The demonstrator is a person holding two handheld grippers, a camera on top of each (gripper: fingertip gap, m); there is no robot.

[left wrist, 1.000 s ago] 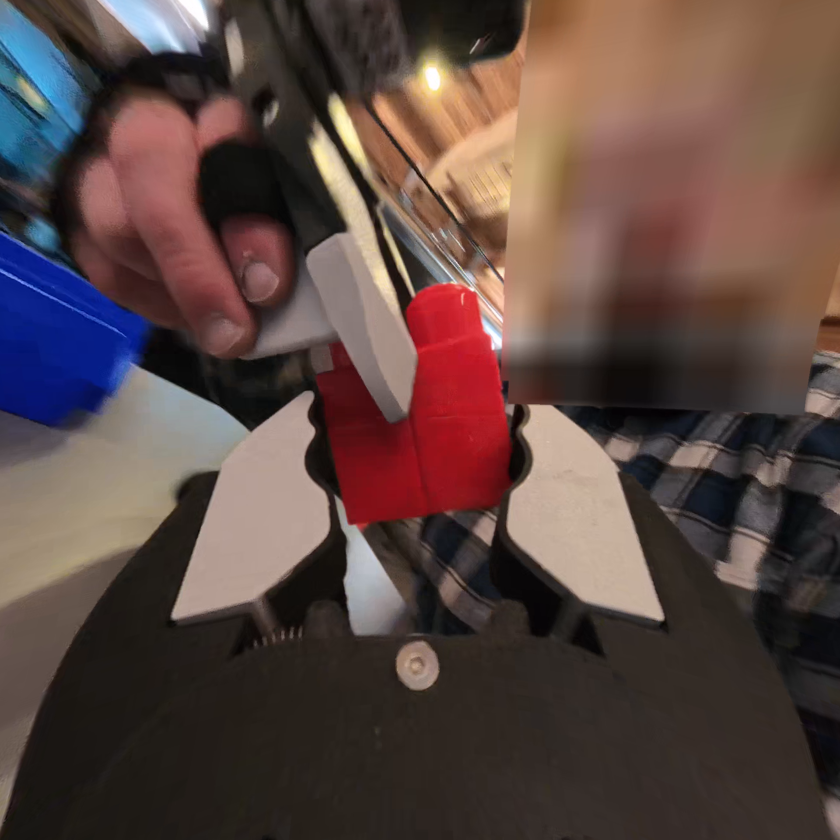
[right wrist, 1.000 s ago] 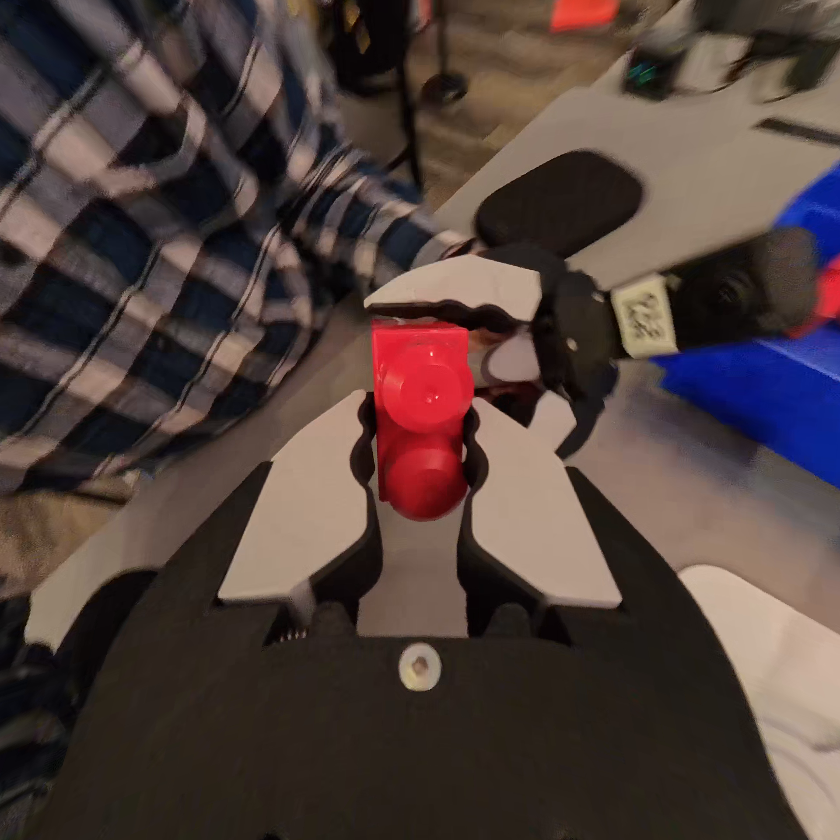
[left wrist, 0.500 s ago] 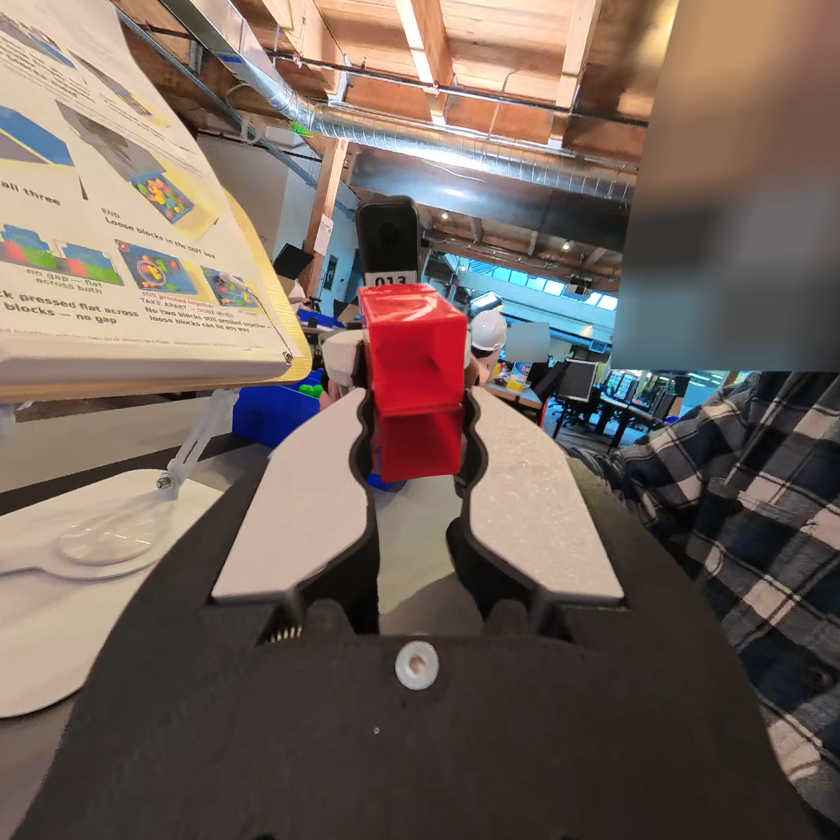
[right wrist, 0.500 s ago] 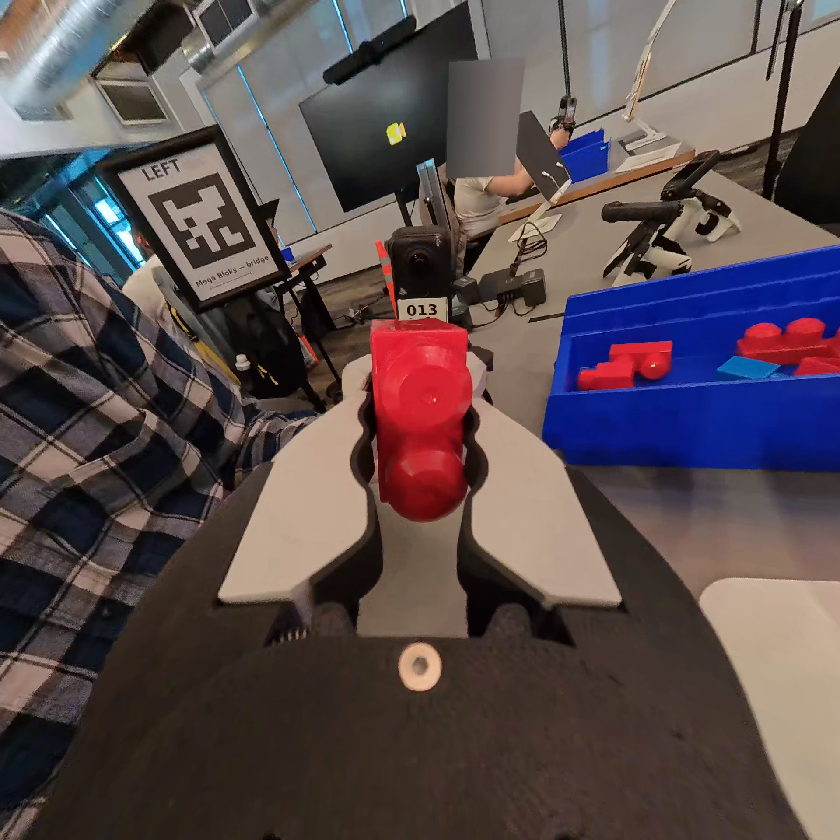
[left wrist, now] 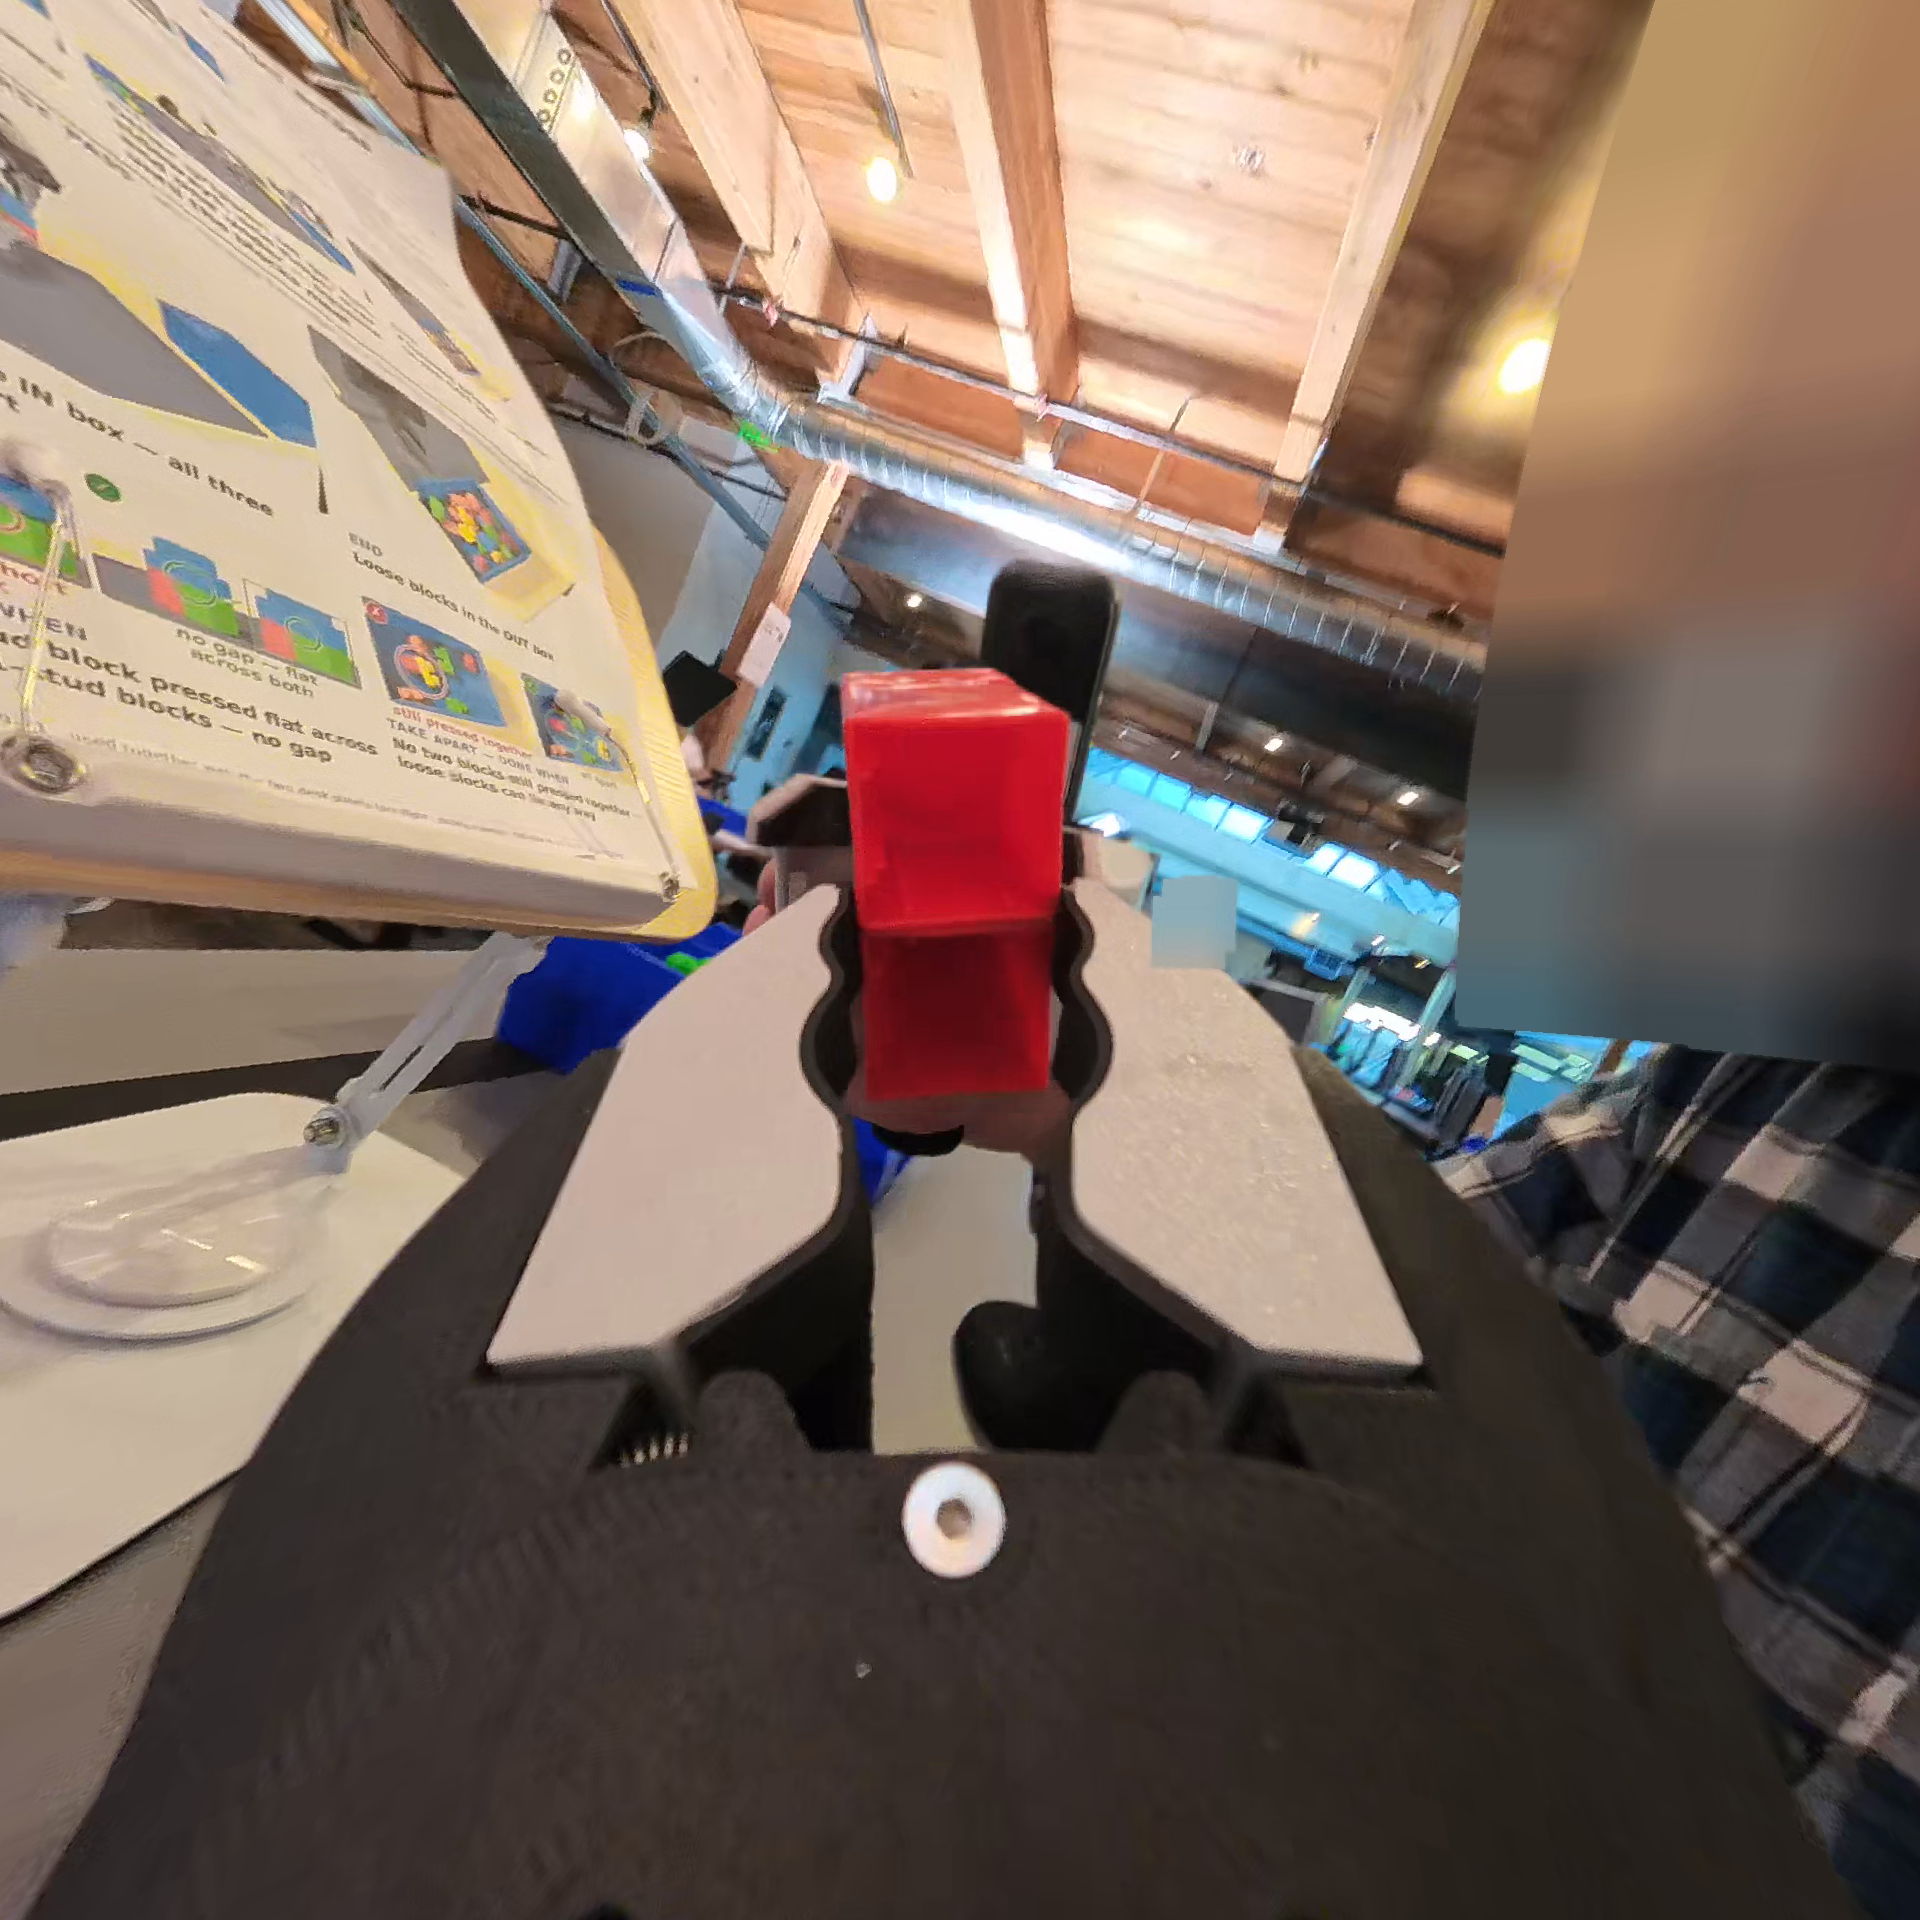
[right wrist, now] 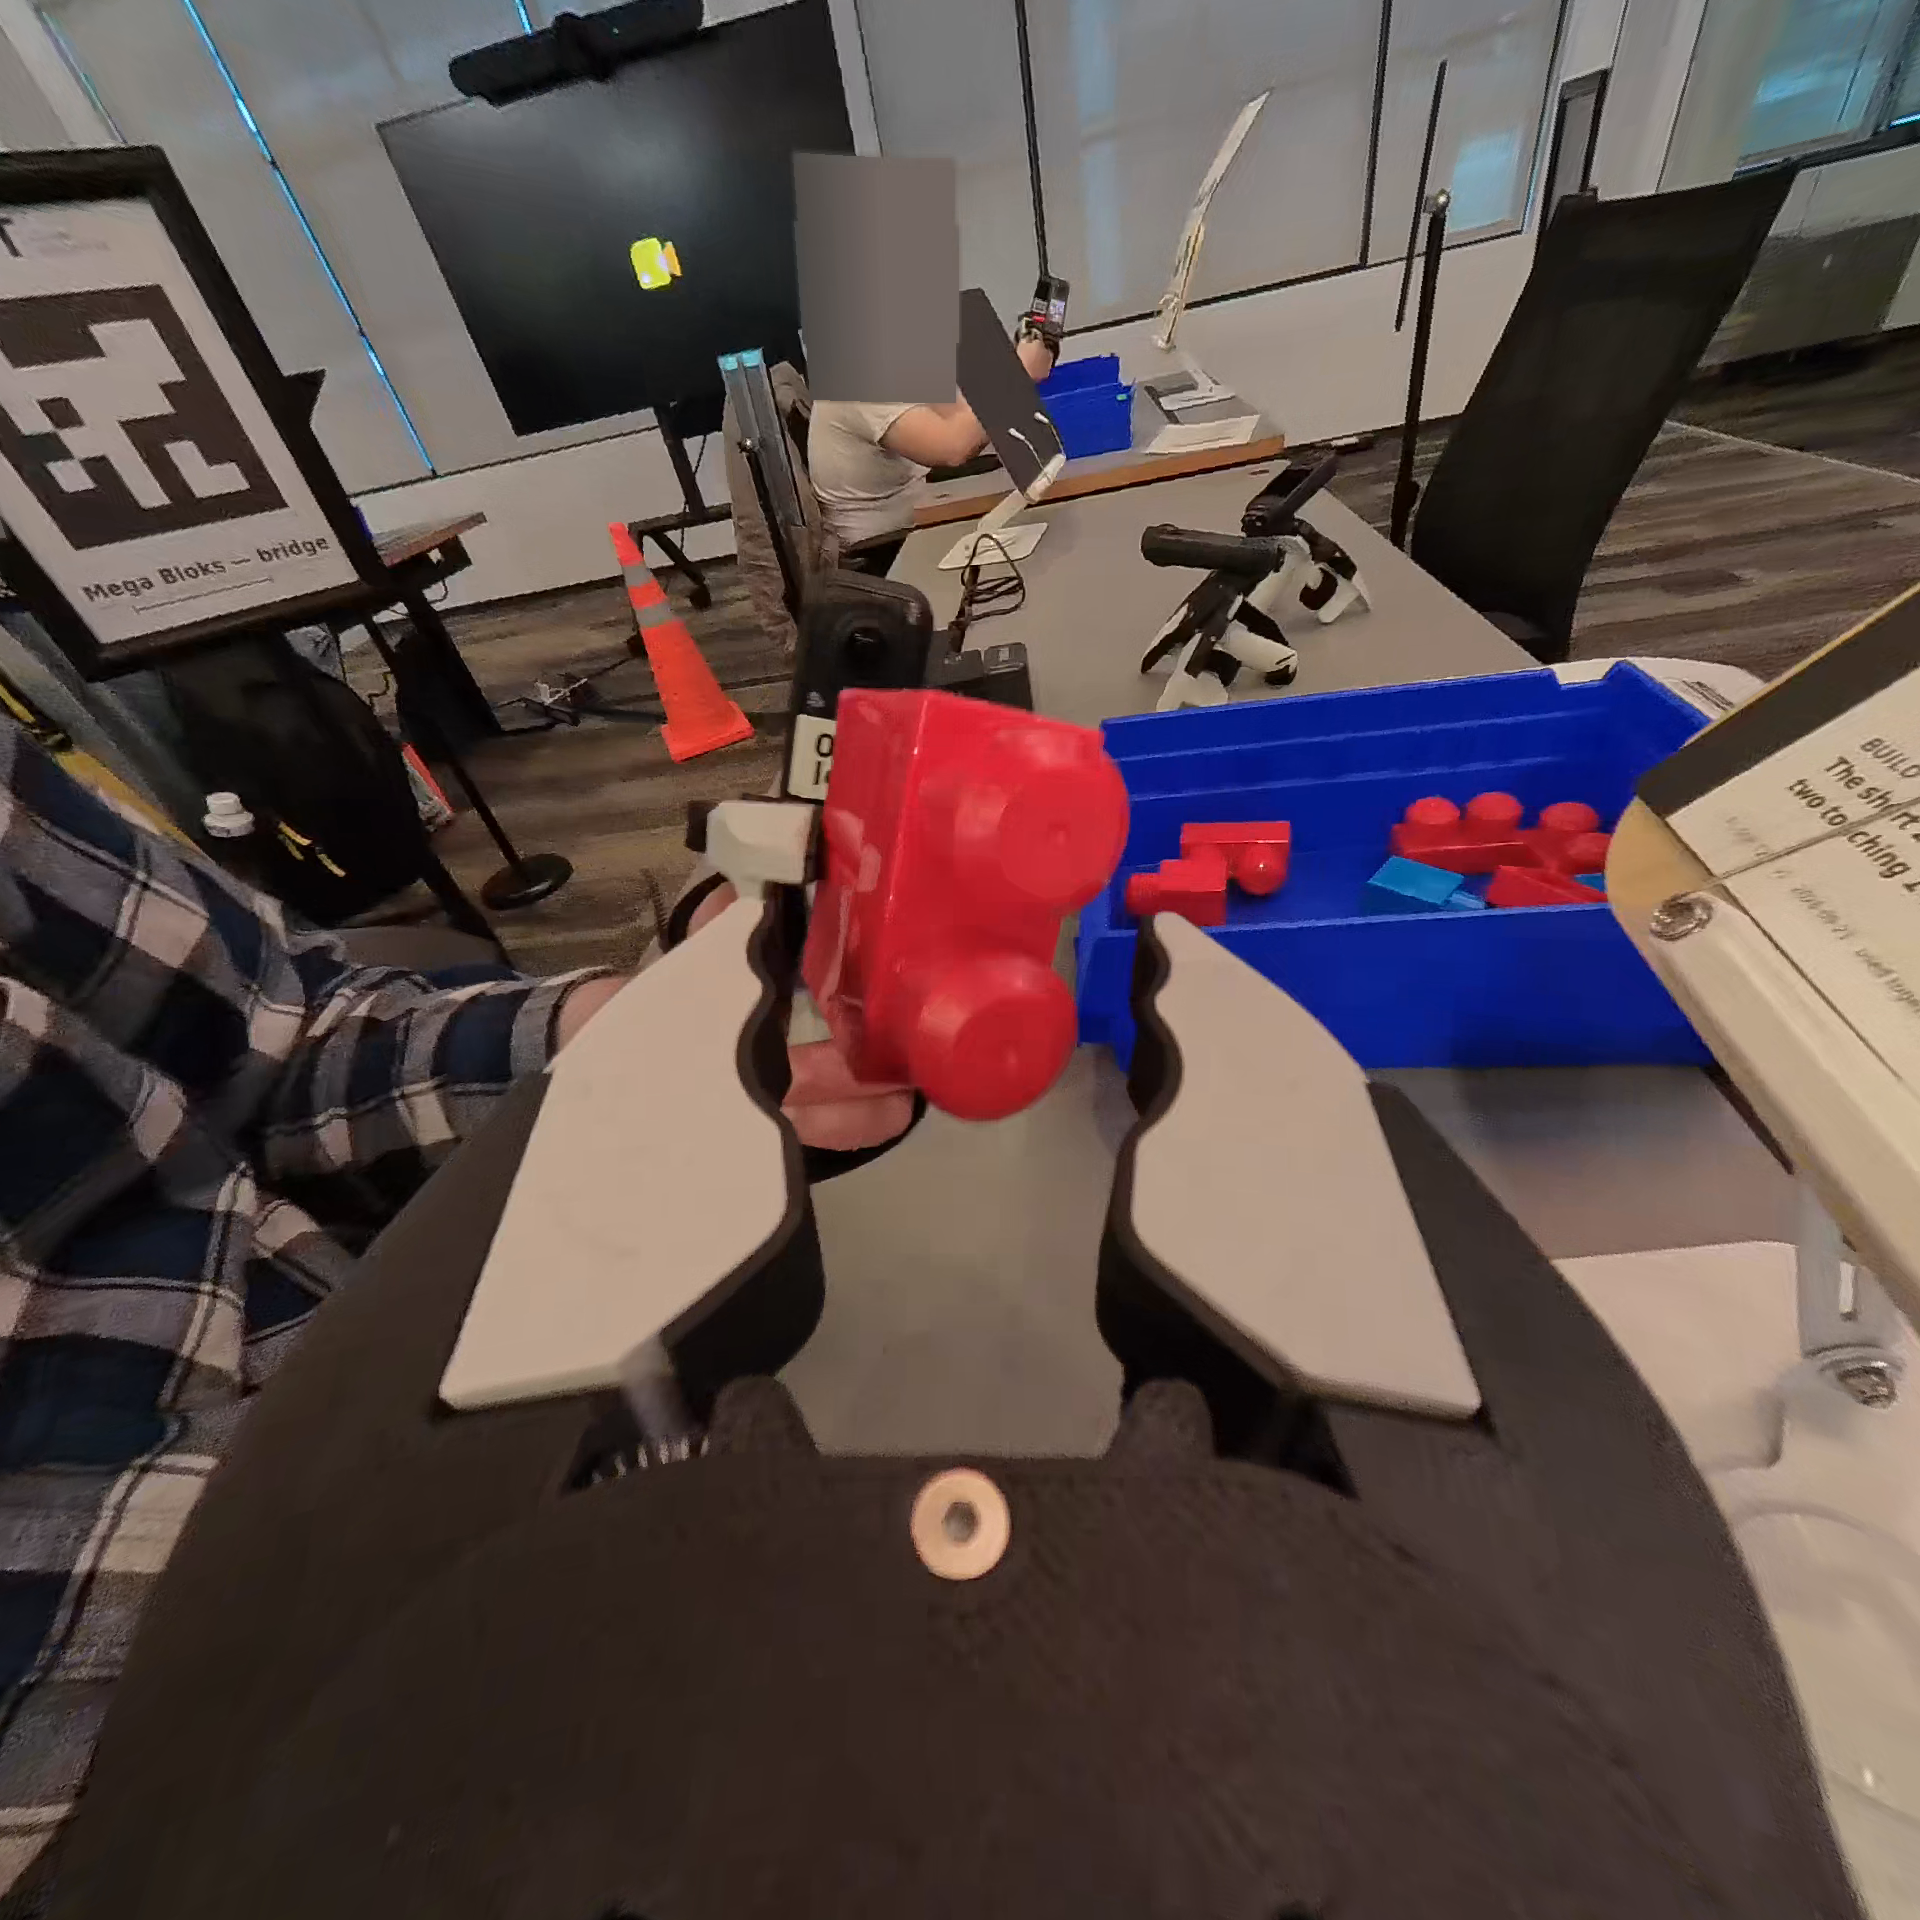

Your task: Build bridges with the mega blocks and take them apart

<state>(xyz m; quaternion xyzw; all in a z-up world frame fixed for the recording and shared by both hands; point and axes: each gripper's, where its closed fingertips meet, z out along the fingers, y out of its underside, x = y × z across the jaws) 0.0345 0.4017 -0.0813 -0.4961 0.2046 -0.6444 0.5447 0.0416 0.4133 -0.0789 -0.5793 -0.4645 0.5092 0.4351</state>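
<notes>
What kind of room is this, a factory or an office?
Probably an open office or lab set up for recording trials: desks, a big screen on a stand, a marker board, a traffic cone, and a blue bin of toy blocks.

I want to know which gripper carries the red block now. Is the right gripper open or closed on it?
Open. The right gripper has a clear gap between its right finger and the red block; the left gripper clamps it.
</notes>
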